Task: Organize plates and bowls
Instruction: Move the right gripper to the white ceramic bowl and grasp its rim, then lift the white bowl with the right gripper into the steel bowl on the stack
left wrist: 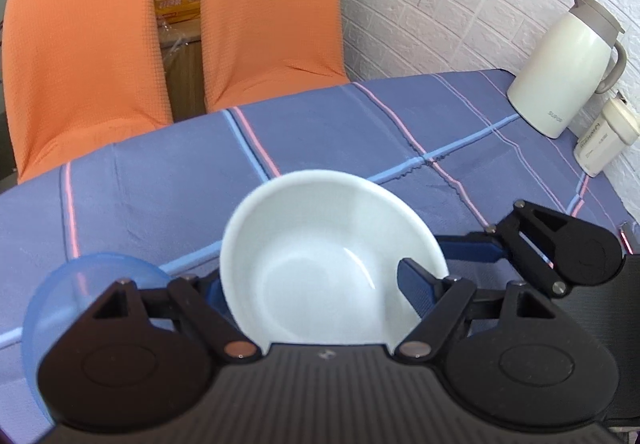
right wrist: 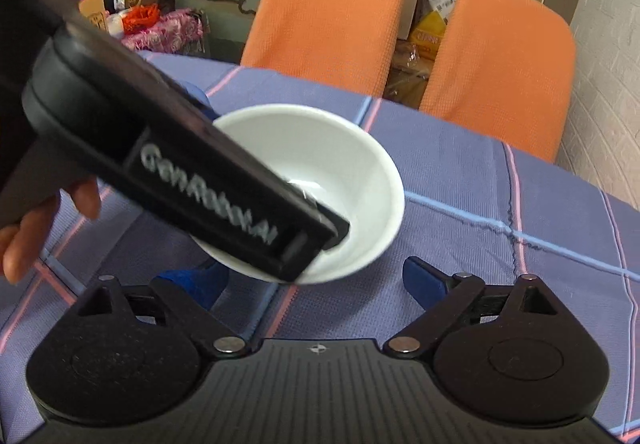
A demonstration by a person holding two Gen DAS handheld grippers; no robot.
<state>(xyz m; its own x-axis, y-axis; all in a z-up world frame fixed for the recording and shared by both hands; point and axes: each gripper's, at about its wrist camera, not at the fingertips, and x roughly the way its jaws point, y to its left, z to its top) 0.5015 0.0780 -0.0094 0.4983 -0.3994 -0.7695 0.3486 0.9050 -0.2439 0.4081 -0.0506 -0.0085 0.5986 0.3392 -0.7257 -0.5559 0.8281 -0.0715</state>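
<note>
A white bowl fills the gap between the fingers of my left gripper, whose jaws stand wide open. The right fingertip lies in front of the bowl's right rim. Most of the left finger is hidden behind the bowl's left edge. A translucent blue bowl sits on the table at the lower left, partly under the gripper. In the right wrist view the left gripper's black body reaches over the white bowl. My right gripper is open and holds nothing, just short of the bowl's near edge.
A blue checked cloth covers the table. At the far right a cream jug and a small white container stand by the brick wall. Two orange chairs are behind the far edge. A hand shows at the left.
</note>
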